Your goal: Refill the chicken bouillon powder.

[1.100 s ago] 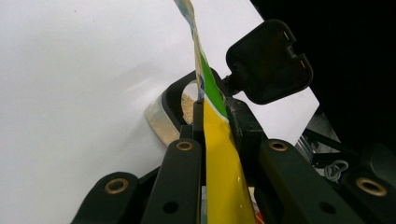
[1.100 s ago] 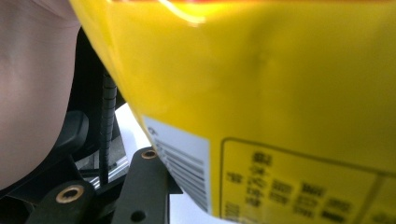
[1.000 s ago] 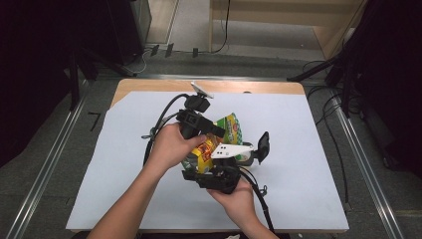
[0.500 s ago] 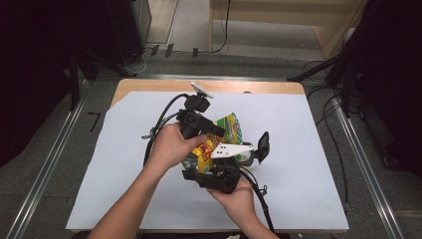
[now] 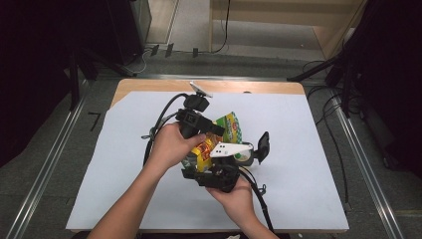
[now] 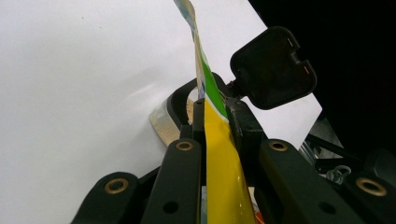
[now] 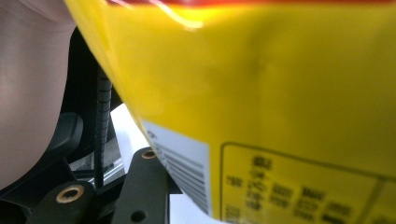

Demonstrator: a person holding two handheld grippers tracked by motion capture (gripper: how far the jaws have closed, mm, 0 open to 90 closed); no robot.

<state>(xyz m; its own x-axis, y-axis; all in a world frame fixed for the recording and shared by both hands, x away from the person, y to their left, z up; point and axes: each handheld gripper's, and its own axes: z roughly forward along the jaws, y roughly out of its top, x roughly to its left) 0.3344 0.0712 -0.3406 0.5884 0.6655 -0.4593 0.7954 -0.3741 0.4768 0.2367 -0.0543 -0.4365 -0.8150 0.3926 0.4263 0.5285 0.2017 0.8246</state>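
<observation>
- Between the jaws of the left hand-held gripper, in its own view, stands a thin yellow and green snack bag seen edge-on; the two black jaws are nearly closed and press on the bag from both sides.
- Past those jaws the bag's edge rises on towards the top of the left gripper view, over the white surface.
- Just behind the bag there sits a roll of clear tape, and to its right a black flap of the other gripper.
- From above, the left hand holds its hand-held gripper at the middle of the surface, pointing towards the right, with the bag at its tip.
- Nearer the person, the right hand carries the right hand-held gripper just under the bag, with its grey three-cornered plate lying over the bag's lower part.
- Close before the right gripper's camera, the bag's yellow back with a barcode and printed panel is nearly touching the lens; I cannot tell how those jaws stand or whether they grip the bag.
- All around them spreads the white surface, with a wooden edge at the far side.
</observation>
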